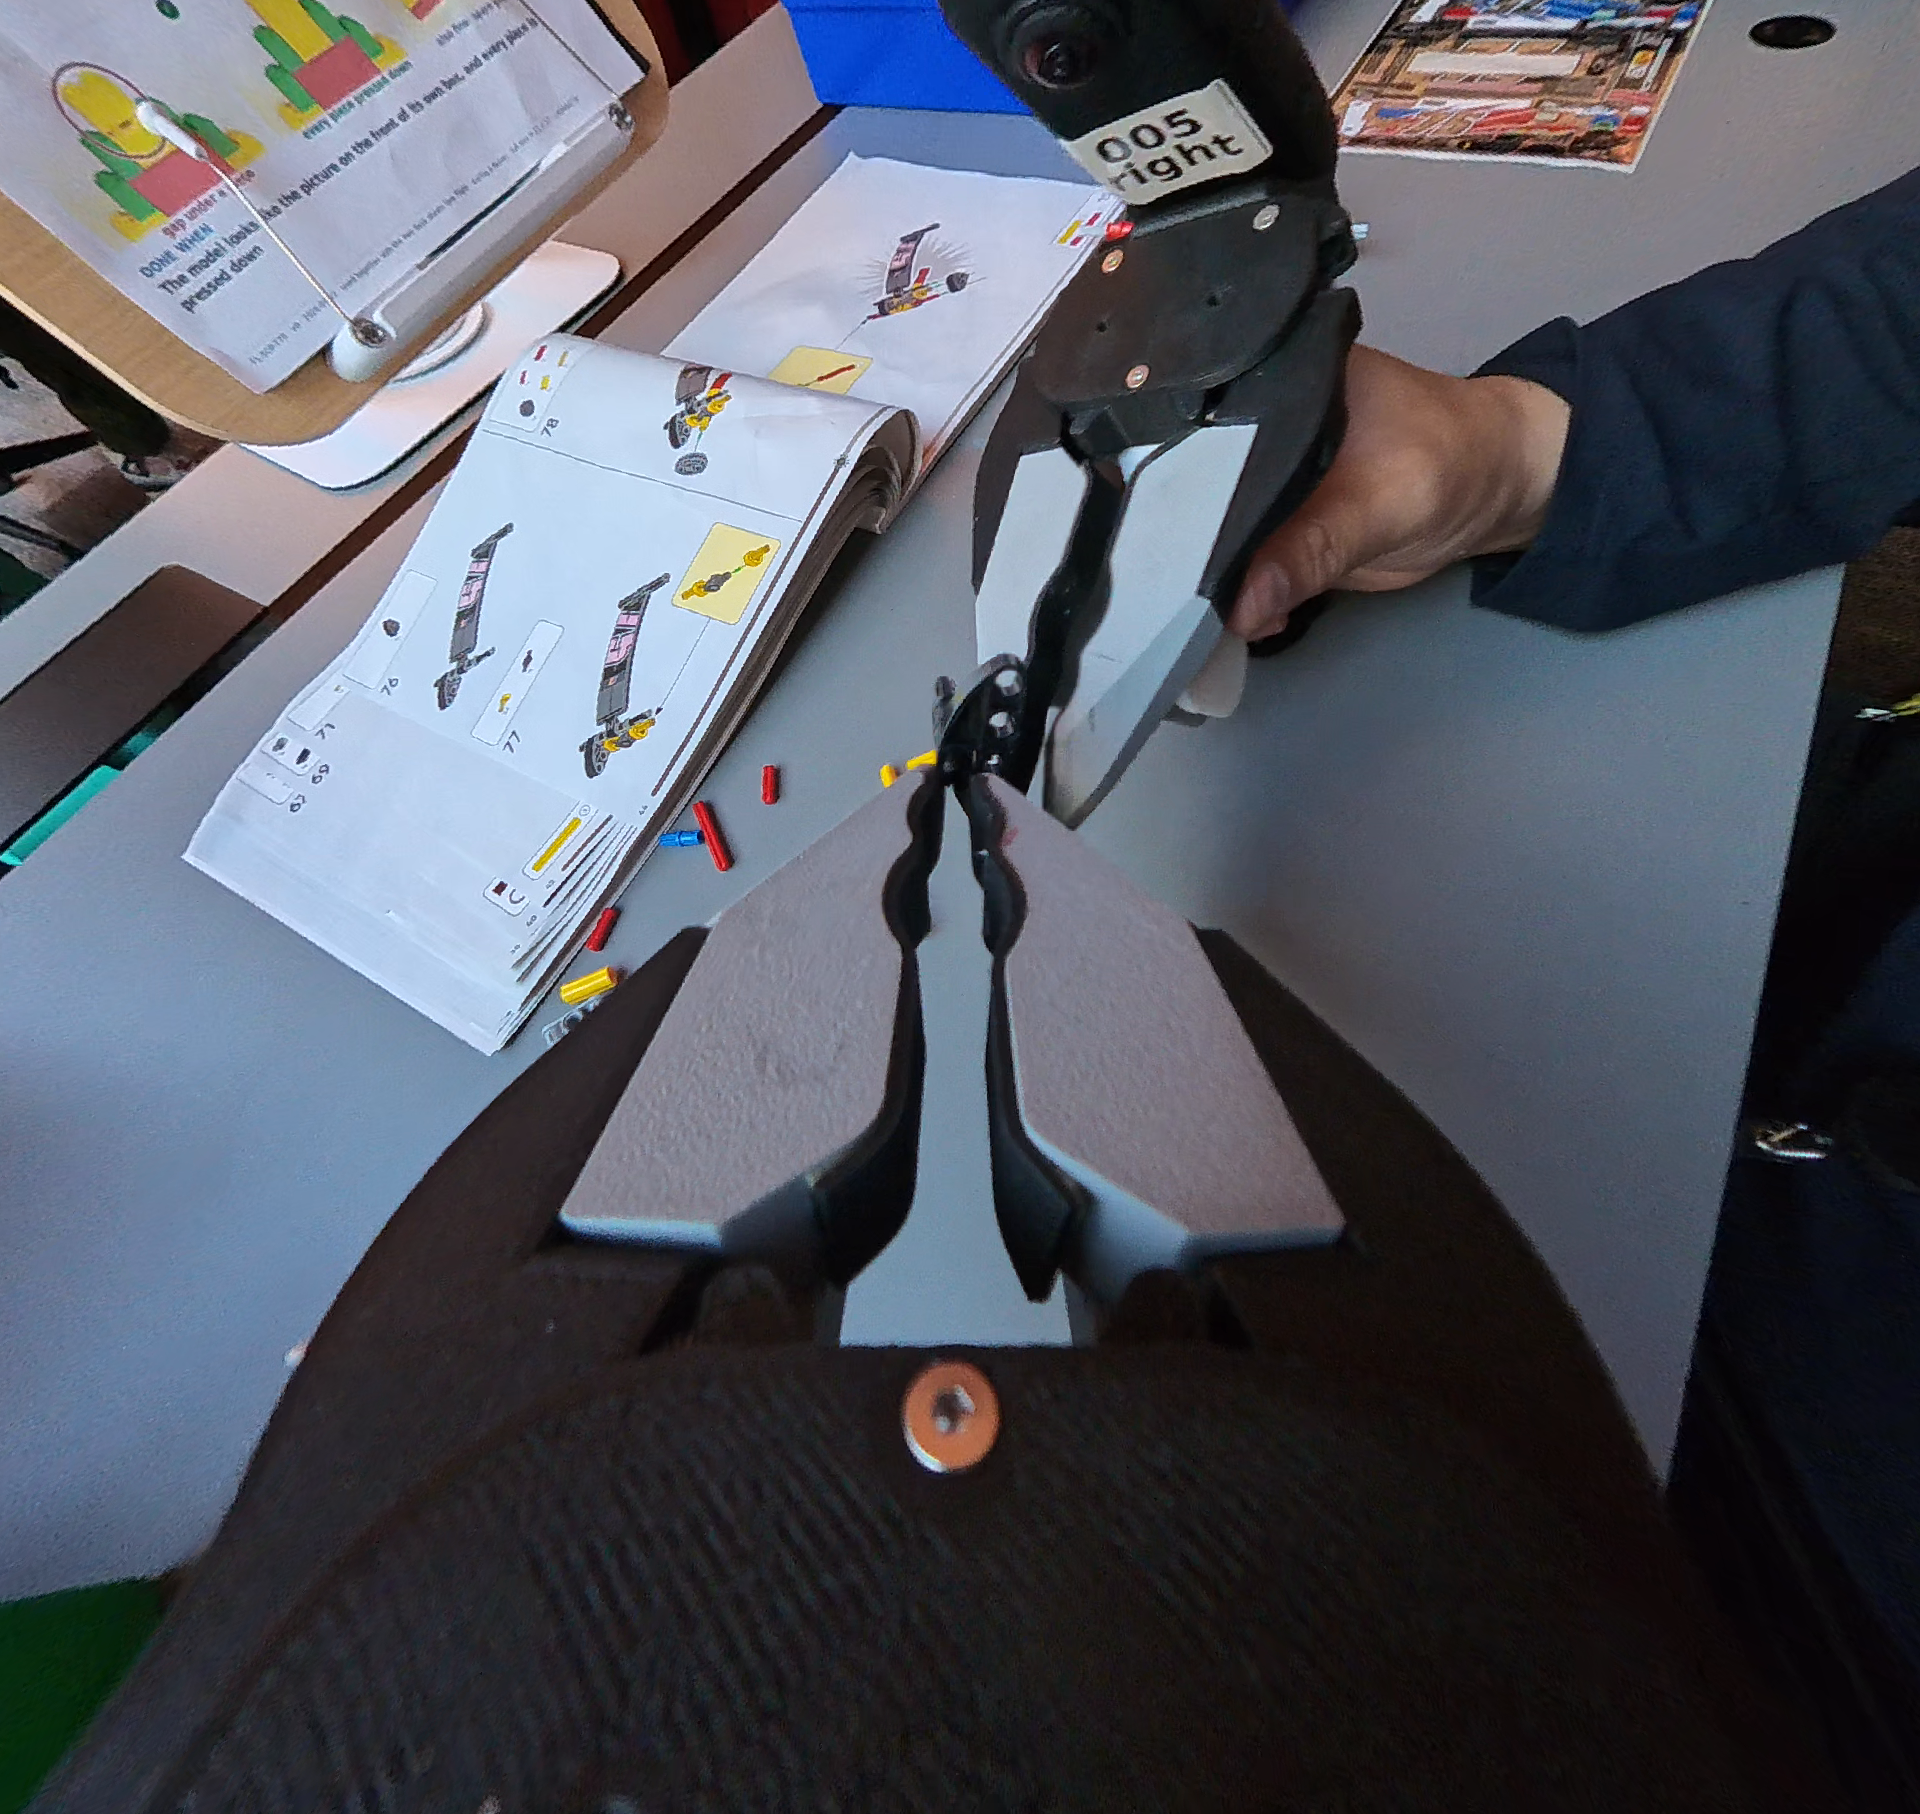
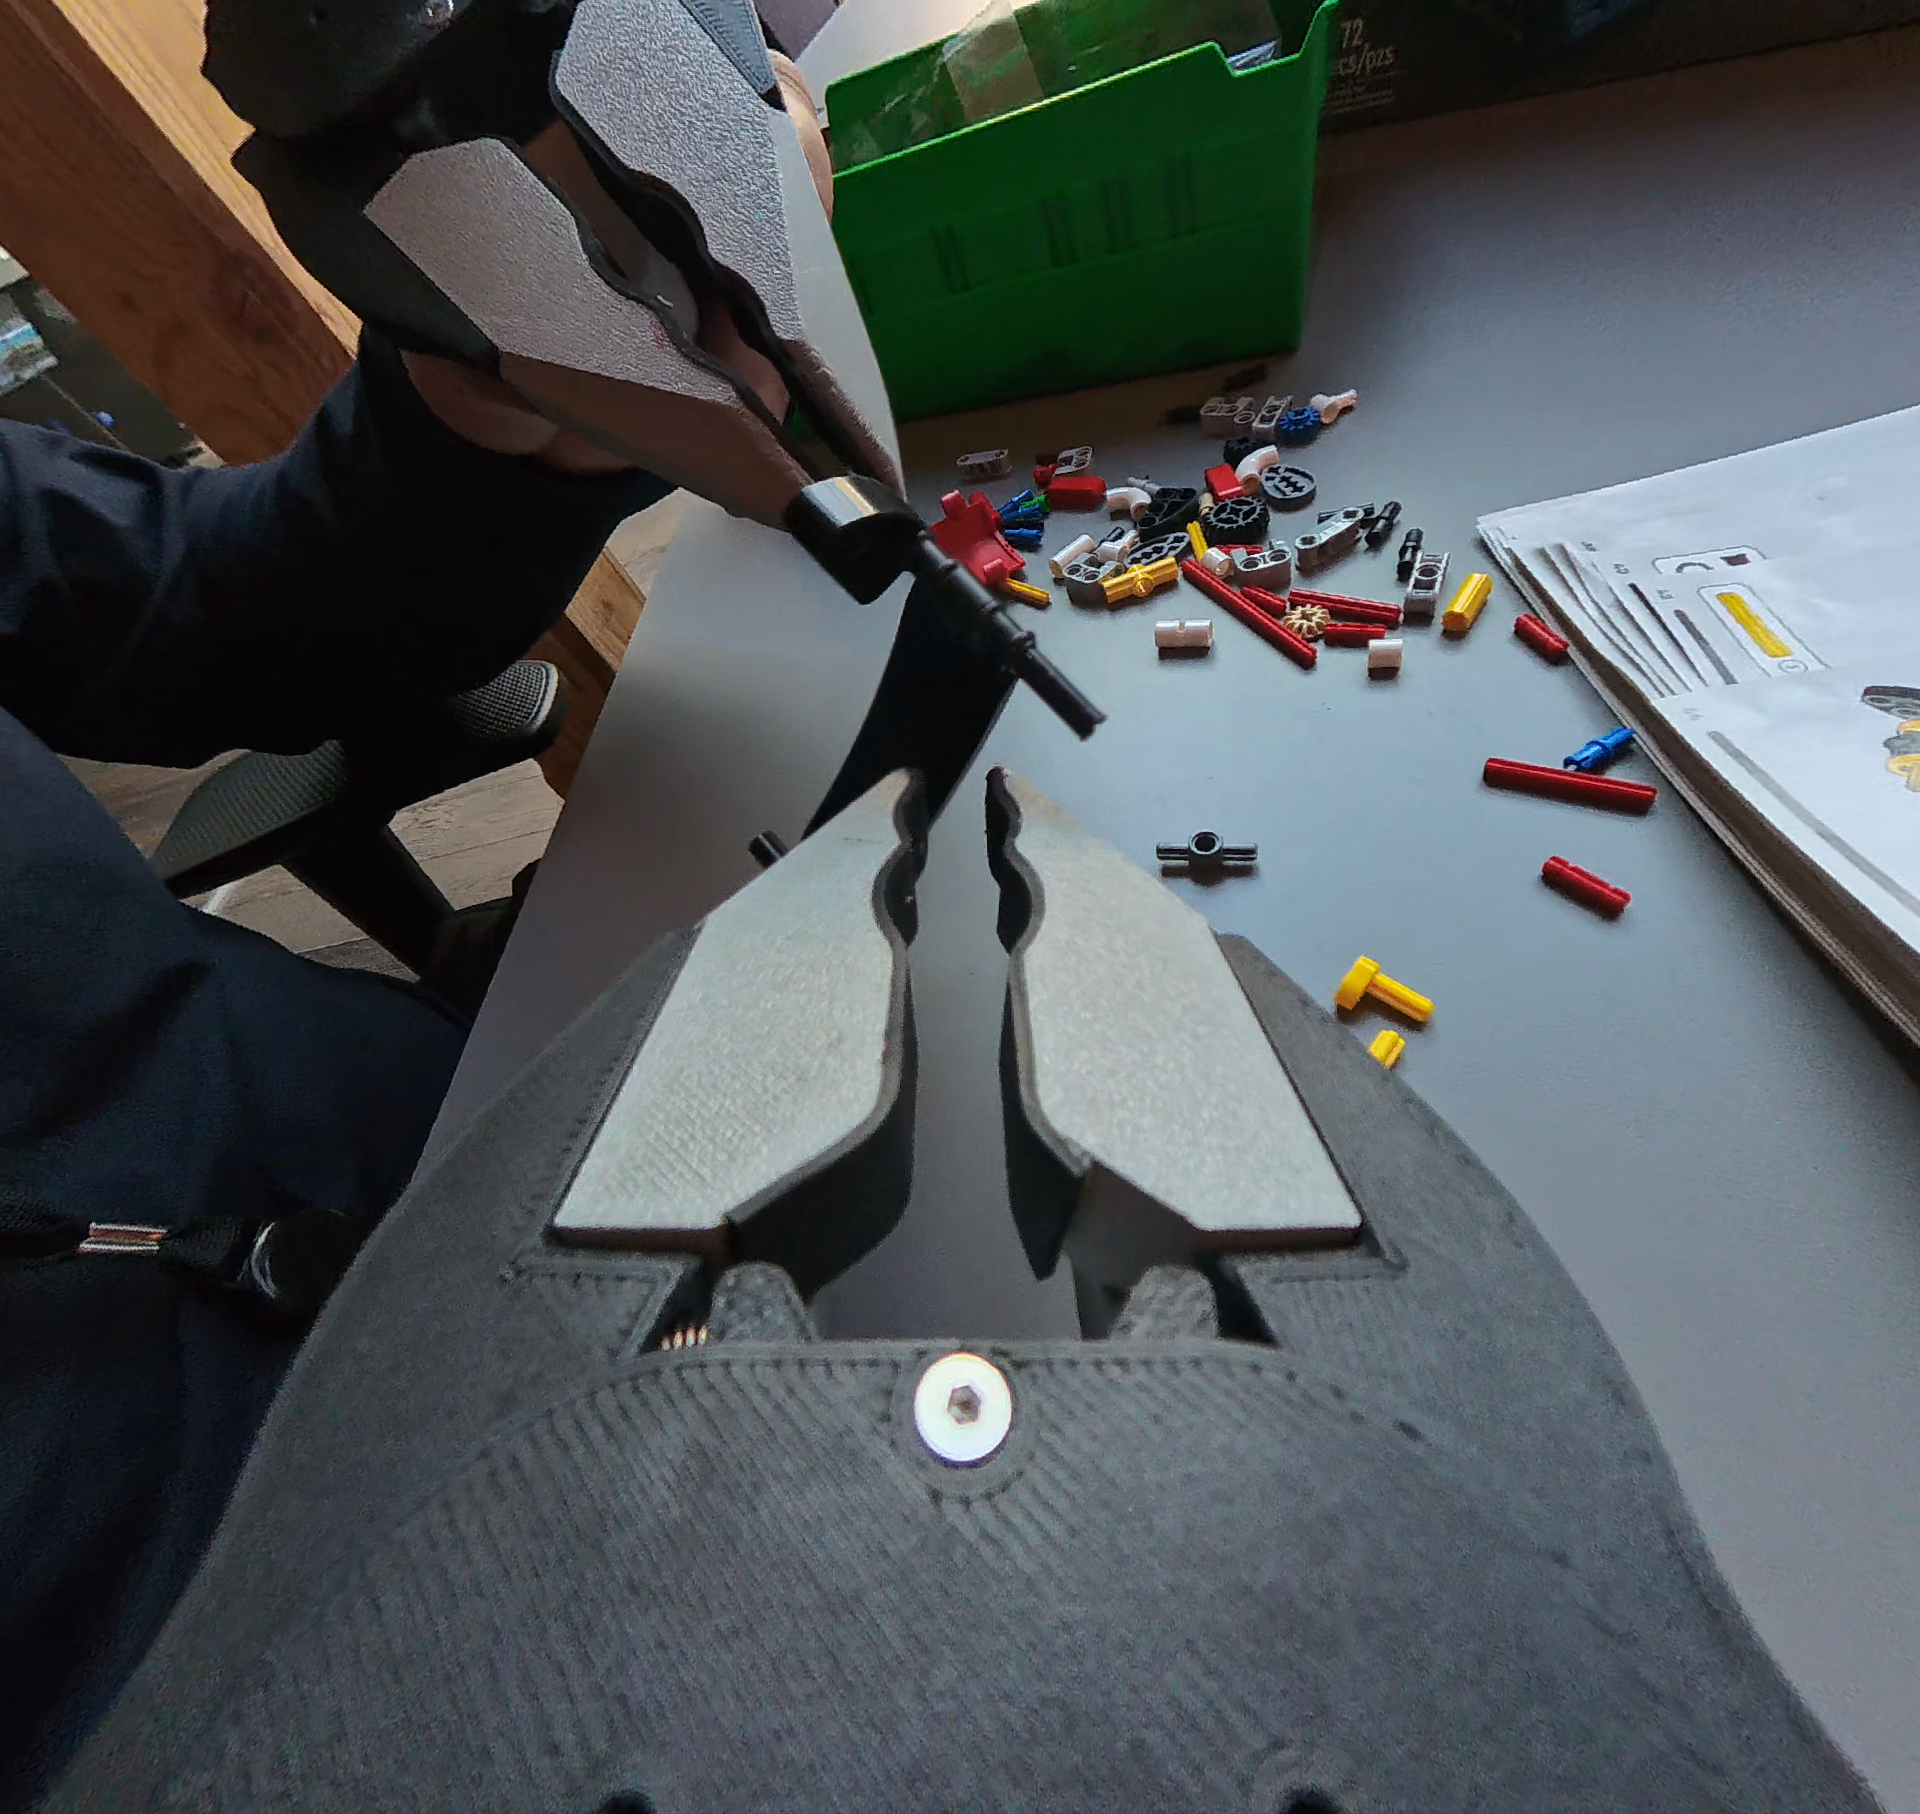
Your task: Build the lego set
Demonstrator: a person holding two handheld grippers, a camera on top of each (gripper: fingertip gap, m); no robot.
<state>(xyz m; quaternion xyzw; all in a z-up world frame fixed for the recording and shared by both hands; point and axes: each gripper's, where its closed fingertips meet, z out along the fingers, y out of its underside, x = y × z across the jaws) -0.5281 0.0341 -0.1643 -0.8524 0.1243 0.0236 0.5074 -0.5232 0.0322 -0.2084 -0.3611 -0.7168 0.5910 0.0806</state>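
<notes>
Above the grey bench (image 2: 1455, 1245), the left tool (image 1: 954, 788) pinches a black pinned piece (image 2: 940, 580) slanting toward the right tool (image 2: 951, 793), whose slightly parted tips hang empty just below it.

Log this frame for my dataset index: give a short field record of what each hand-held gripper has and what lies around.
left hand-held gripper: shut on a black plastic beam with a long black axle
right hand-held gripper: slightly parted, nothing seen between its tips
surface: grey table
nearby: open instruction booklet, green plastic bin, heap of small mixed building pieces
</notes>
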